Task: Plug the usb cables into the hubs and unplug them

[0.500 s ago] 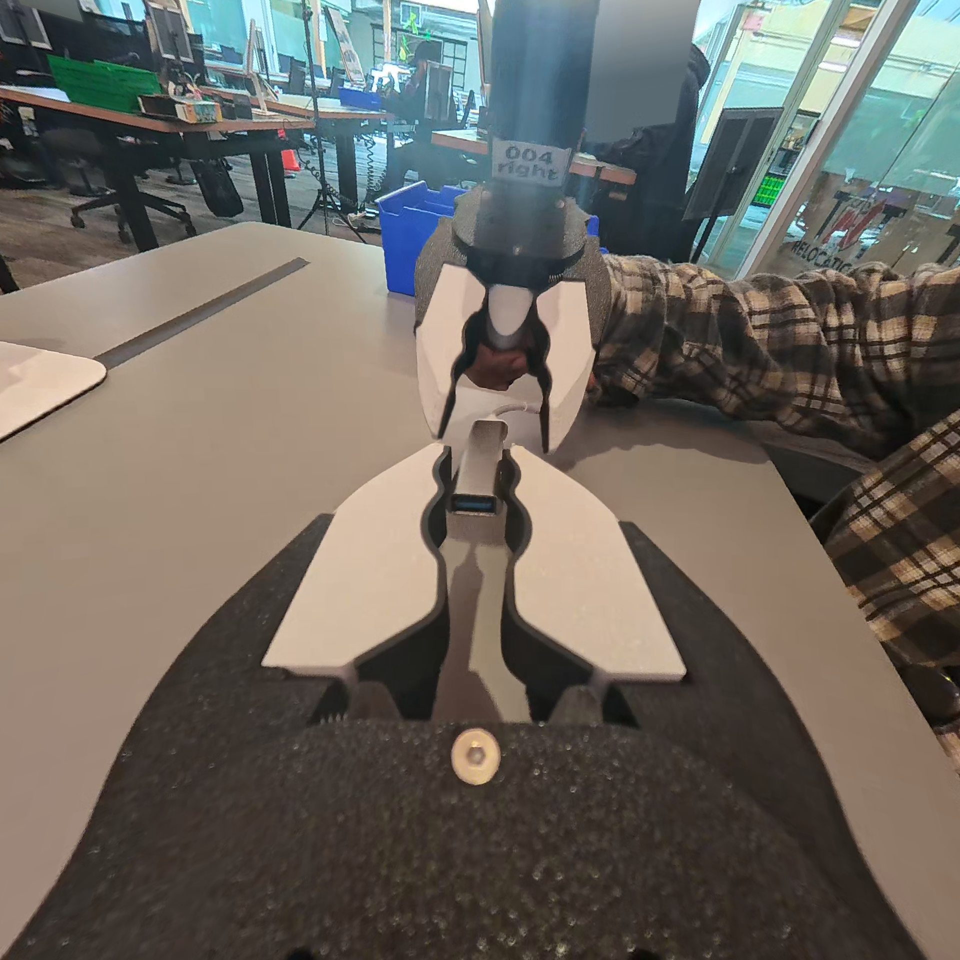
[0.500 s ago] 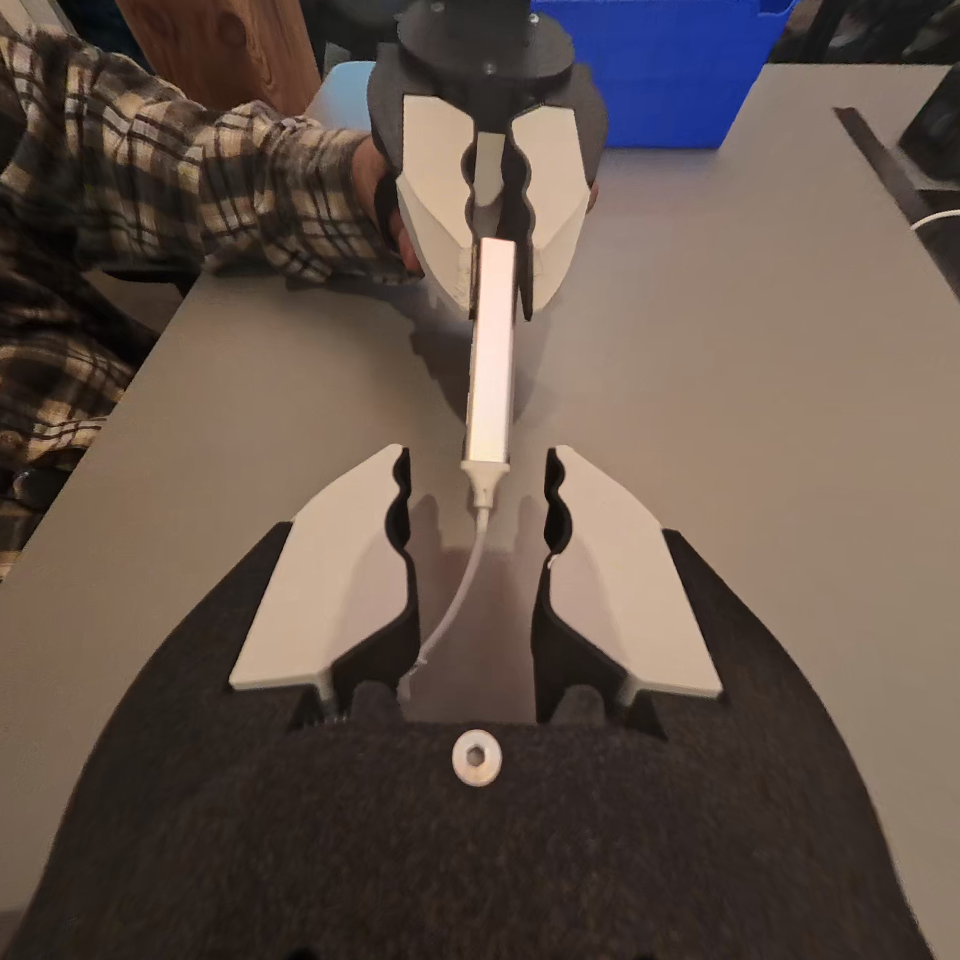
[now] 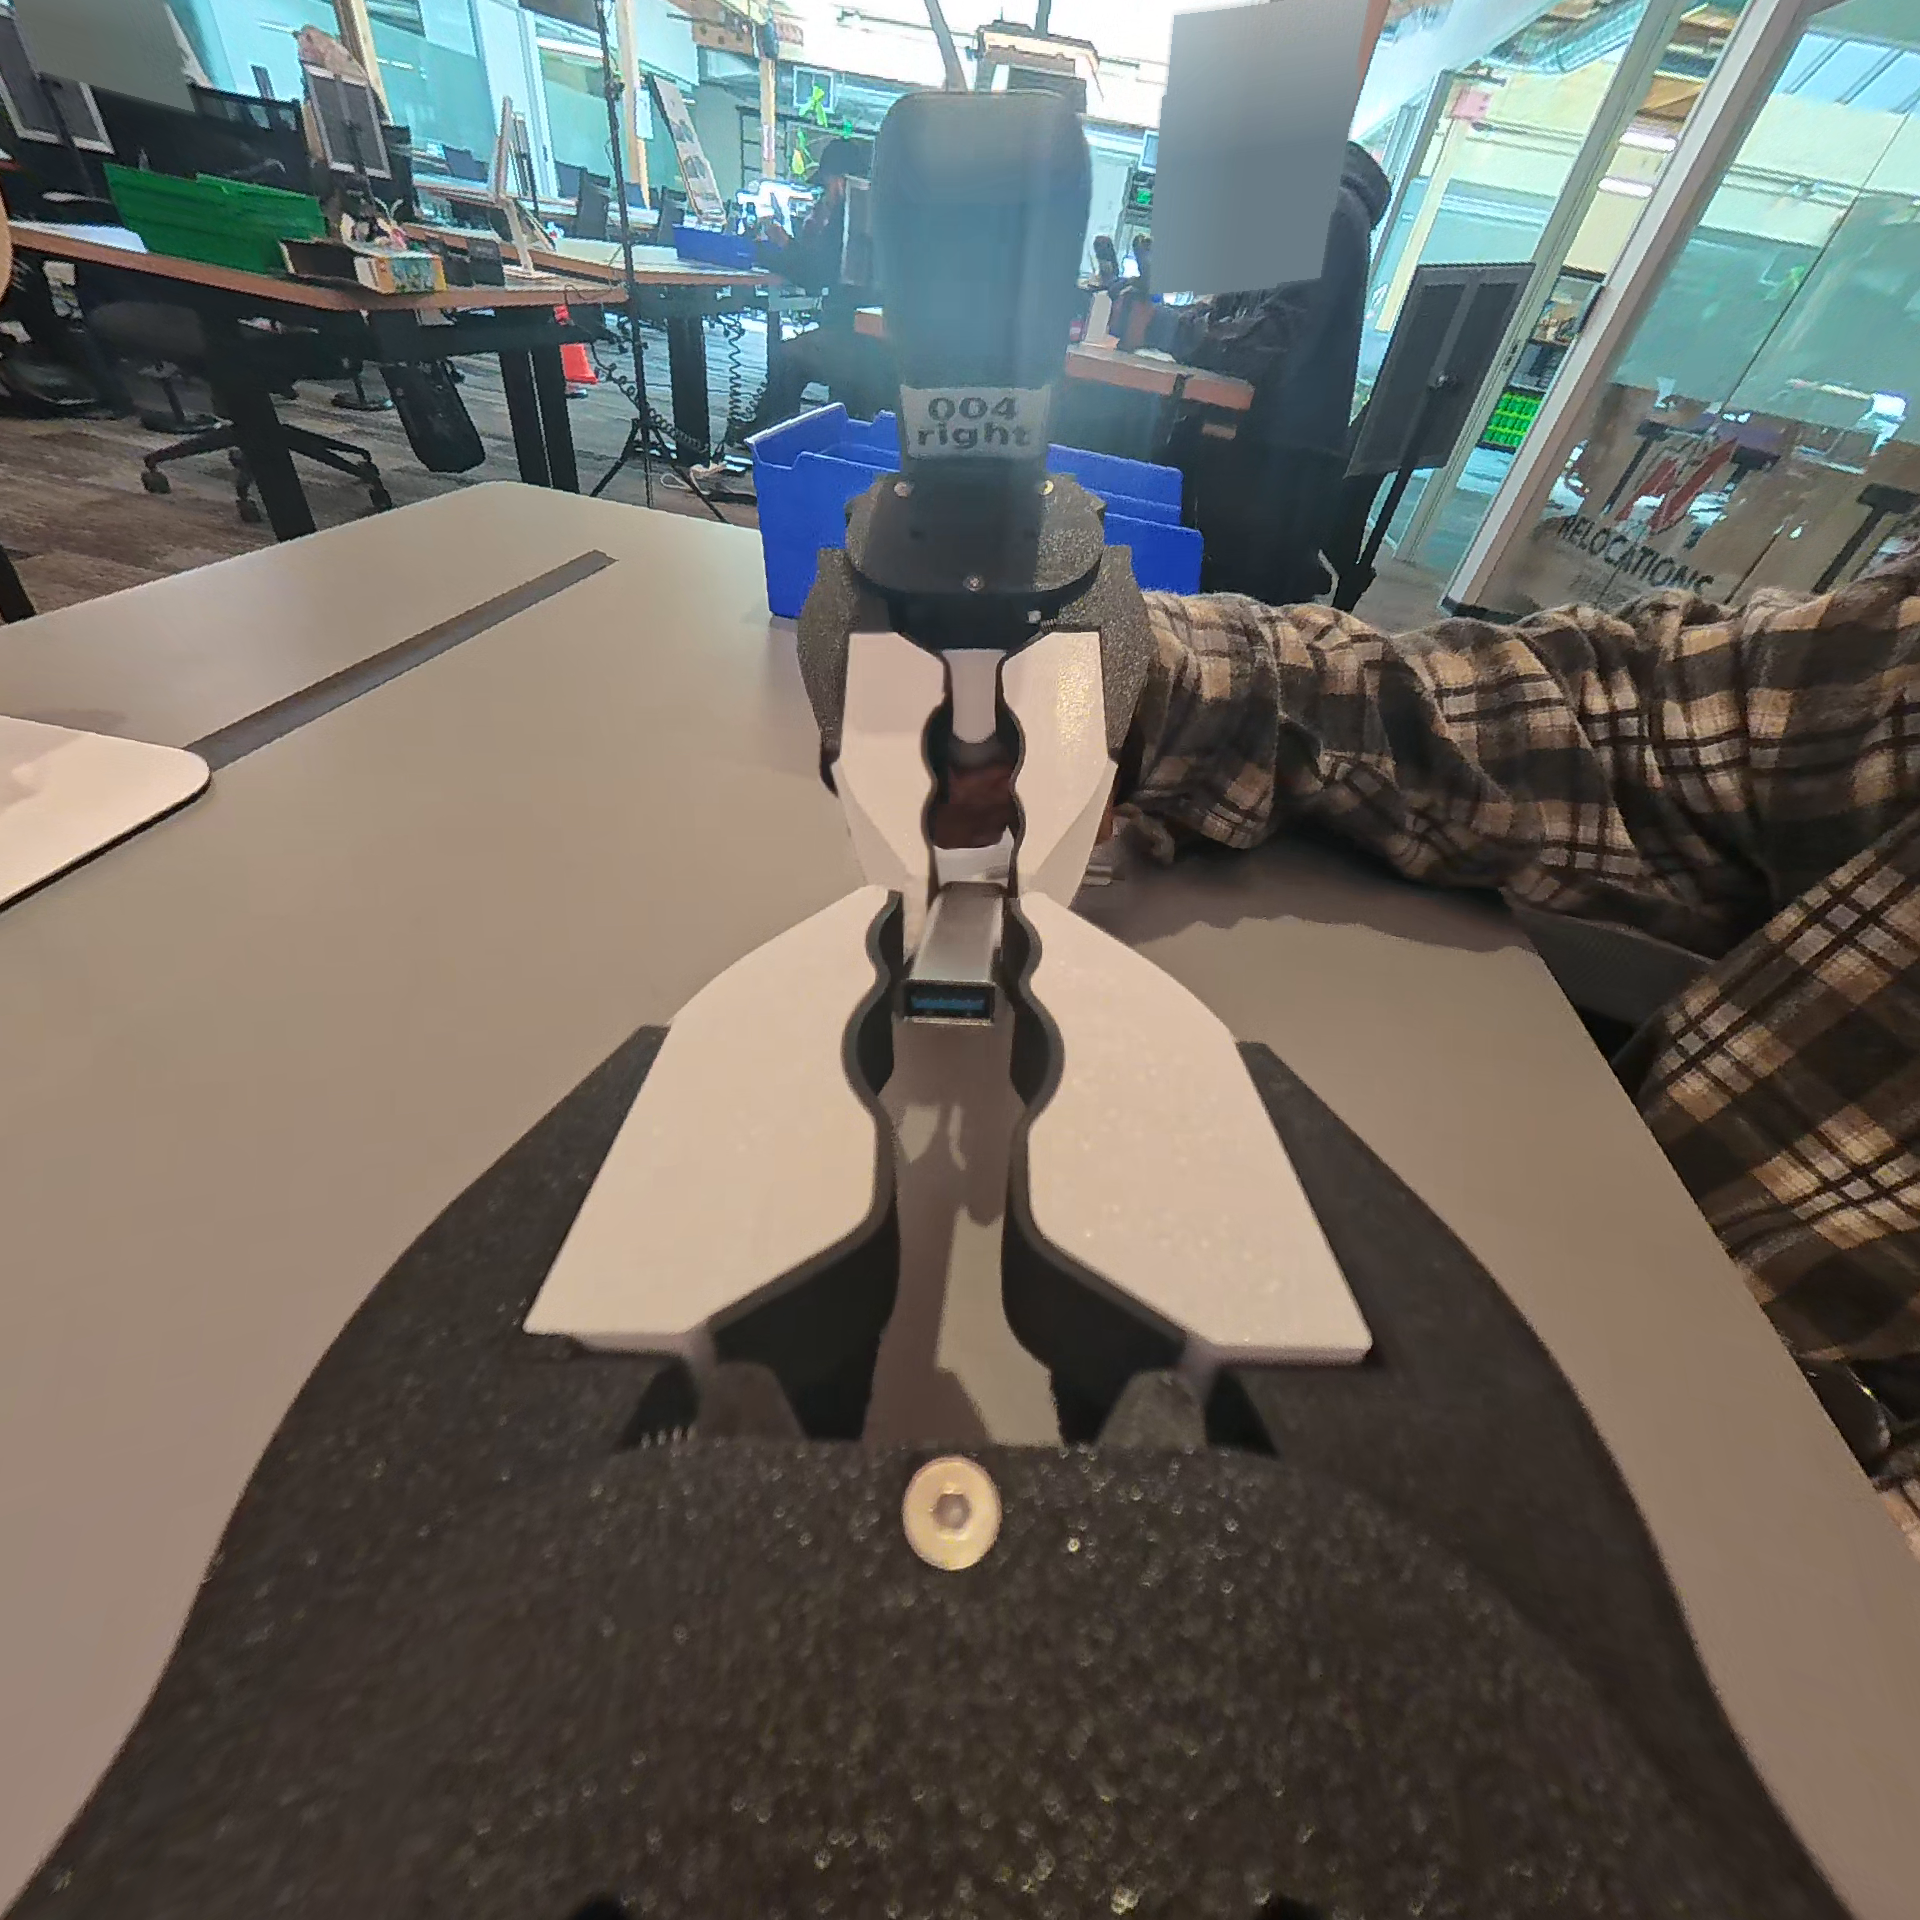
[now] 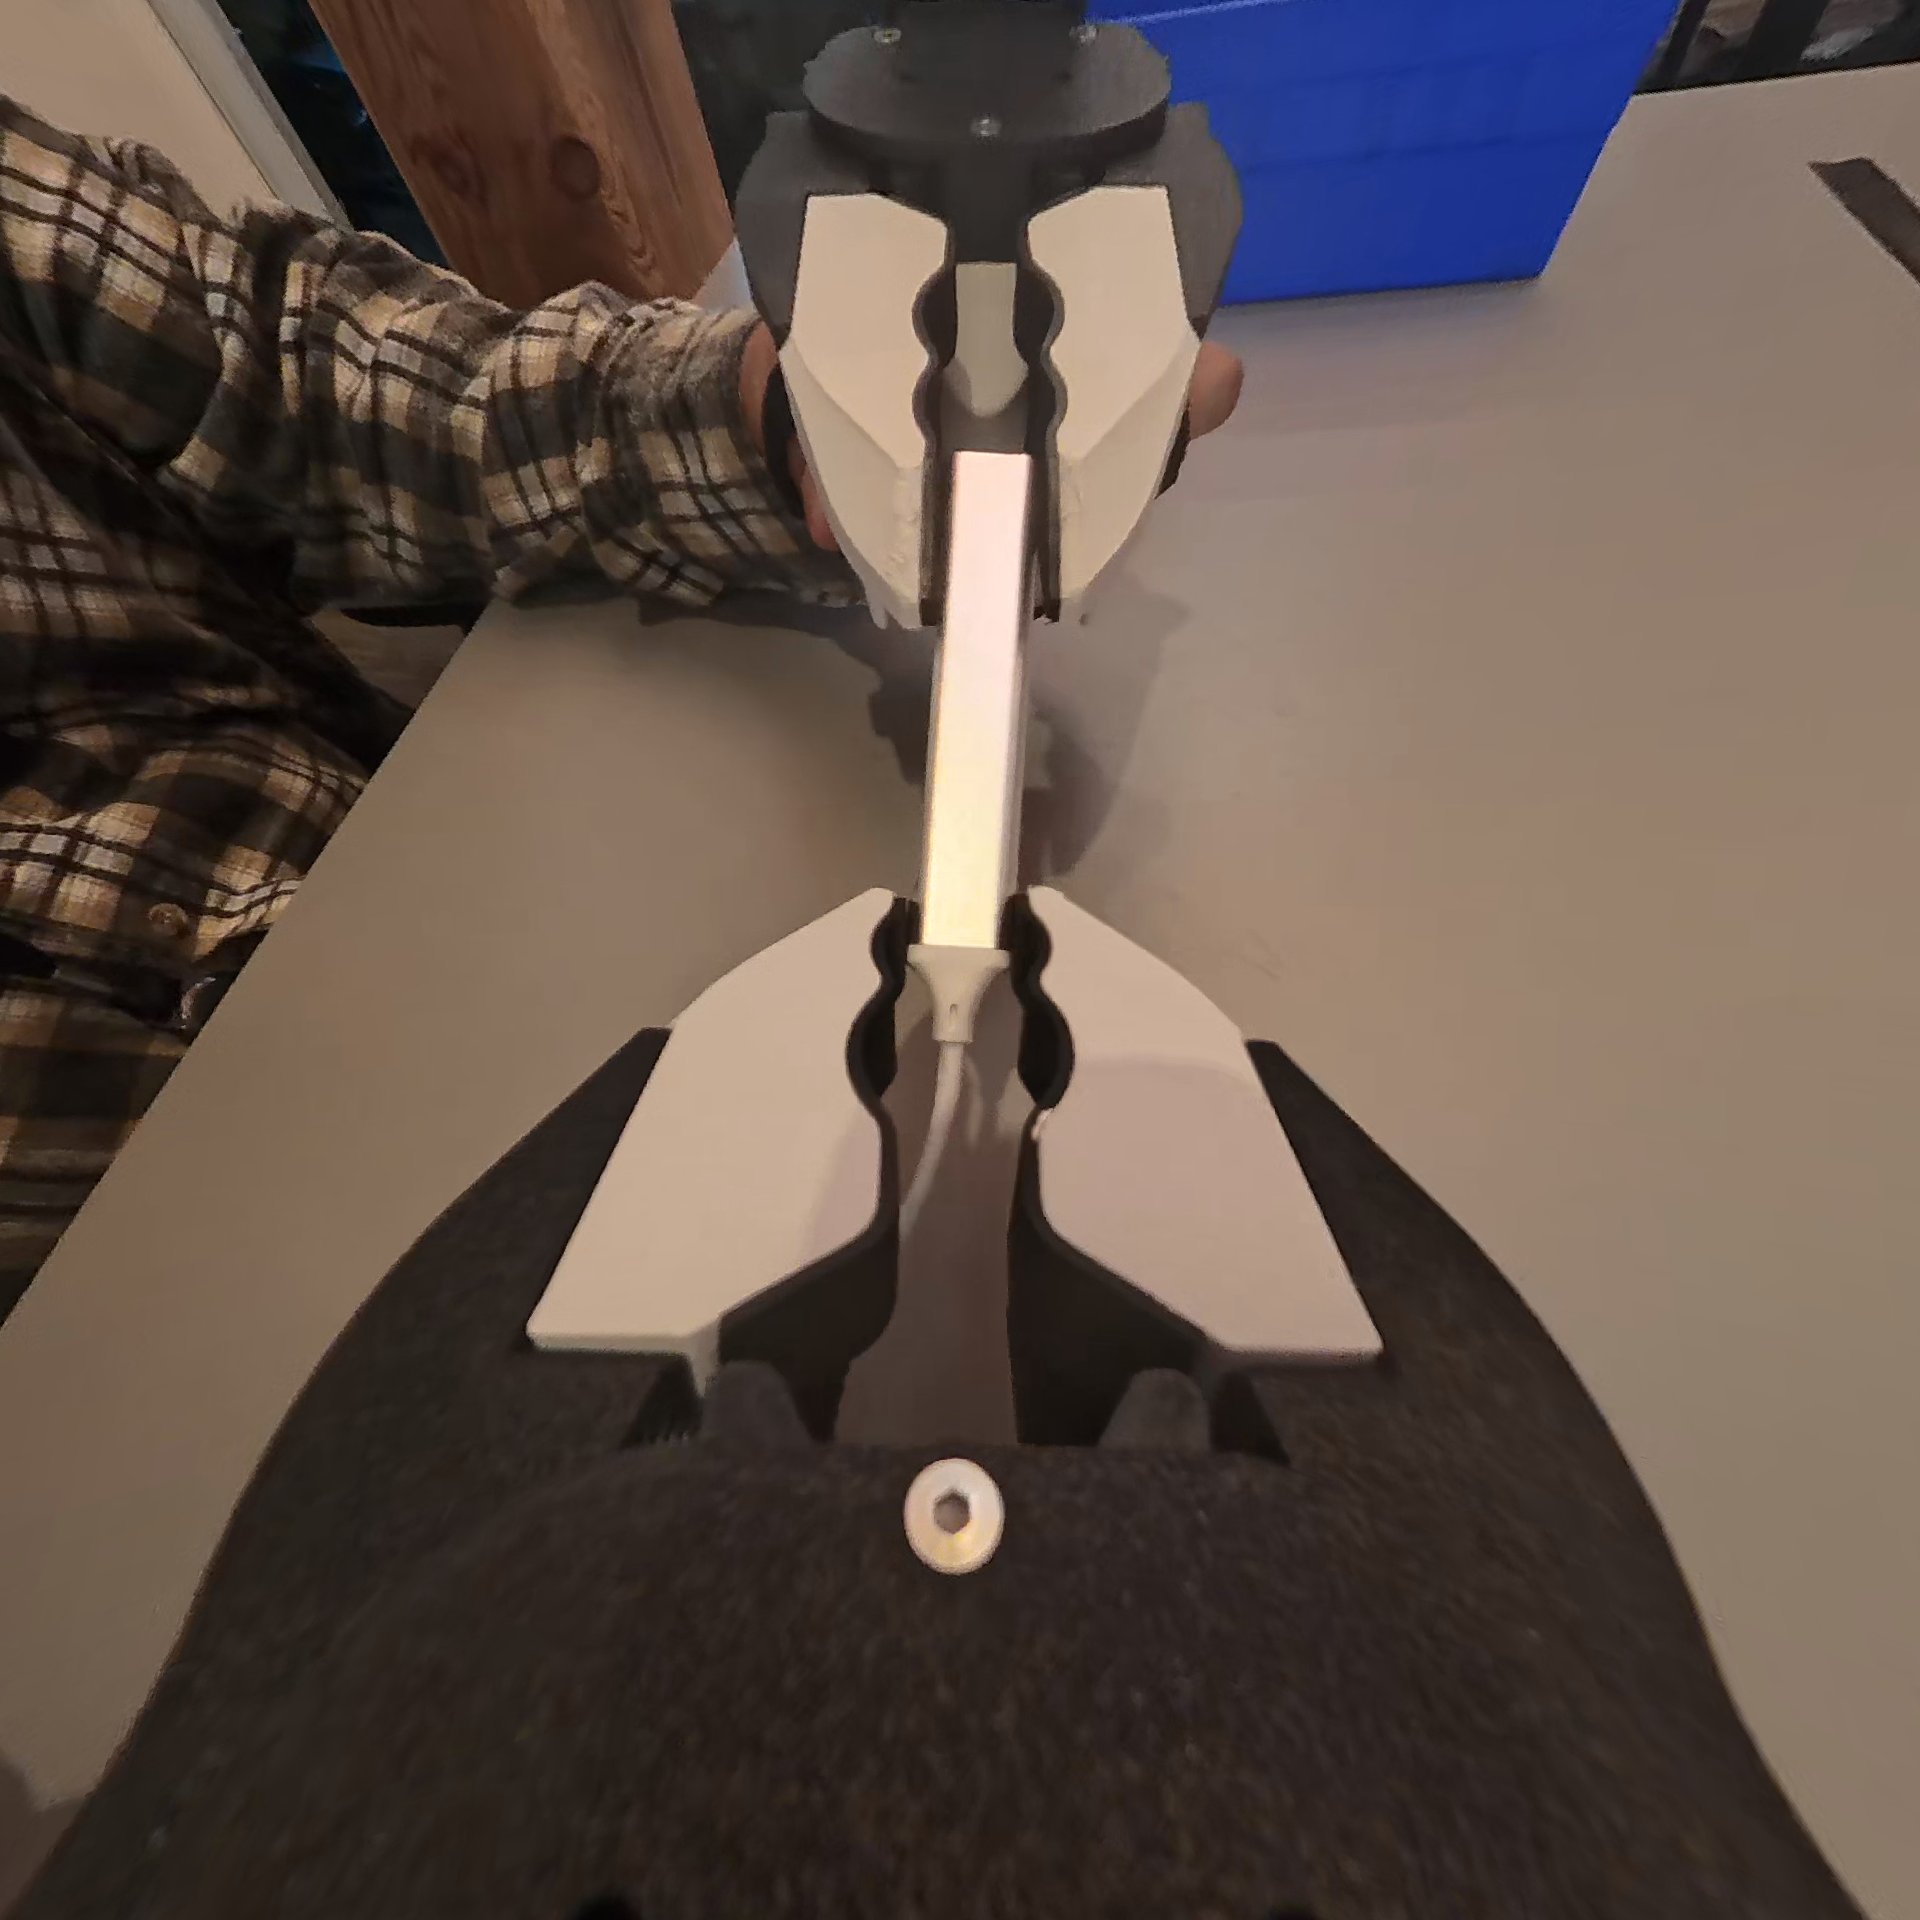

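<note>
Grey table (image 4: 1455, 727) below, and both grippers clamp 1 silver hub (image 4: 977, 727): left gripper (image 3: 951, 935) one end, right gripper (image 4: 956, 935) the cable end.

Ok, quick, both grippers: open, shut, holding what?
Left gripper: shut on the hub, port end.
Right gripper: shut on the hub's cable end.

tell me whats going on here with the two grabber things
A person in a plaid shirt holds a tool in each hand over a grey table. Both tools are shut on the same silver USB hub, one at each end: the left tool grips the end with the open port, and the right tool grips the end where the white cable comes out. No other cable shows plugged into the port facing the left wrist view.
</note>
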Demonstrator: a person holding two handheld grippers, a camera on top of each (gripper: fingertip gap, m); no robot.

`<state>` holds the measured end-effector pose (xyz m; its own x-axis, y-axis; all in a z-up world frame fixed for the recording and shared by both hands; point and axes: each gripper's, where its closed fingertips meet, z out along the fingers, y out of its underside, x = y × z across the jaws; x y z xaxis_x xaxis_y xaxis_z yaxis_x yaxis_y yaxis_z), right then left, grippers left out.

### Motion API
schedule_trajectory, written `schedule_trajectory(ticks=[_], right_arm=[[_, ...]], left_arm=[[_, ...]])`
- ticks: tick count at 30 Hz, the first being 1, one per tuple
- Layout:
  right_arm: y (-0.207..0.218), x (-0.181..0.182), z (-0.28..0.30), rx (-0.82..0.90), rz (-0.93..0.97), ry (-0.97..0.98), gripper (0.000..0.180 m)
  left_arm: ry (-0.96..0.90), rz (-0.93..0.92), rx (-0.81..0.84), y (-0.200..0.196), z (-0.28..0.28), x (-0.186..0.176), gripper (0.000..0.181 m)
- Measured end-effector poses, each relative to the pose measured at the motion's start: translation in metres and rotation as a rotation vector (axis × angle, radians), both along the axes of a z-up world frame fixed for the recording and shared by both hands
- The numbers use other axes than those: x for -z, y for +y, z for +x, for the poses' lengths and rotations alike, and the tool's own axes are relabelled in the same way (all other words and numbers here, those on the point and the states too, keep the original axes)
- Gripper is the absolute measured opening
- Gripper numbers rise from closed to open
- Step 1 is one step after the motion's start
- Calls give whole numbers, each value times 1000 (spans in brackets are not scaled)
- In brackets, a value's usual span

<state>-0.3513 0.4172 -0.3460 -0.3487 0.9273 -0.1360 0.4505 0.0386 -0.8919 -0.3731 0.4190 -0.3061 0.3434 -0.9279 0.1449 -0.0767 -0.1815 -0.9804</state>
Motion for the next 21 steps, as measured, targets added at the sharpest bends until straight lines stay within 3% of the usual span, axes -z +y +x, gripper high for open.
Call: schedule_trajectory(ticks=[9, 21], right_arm=[[6, 0, 5, 44, -41, -39, 17], [15, 5, -1, 106, 2, -36, 17]], left_arm=[[114, -51, 8, 2, -1, 27, 18], [168, -50, -65, 12, -7, 38, 20]])
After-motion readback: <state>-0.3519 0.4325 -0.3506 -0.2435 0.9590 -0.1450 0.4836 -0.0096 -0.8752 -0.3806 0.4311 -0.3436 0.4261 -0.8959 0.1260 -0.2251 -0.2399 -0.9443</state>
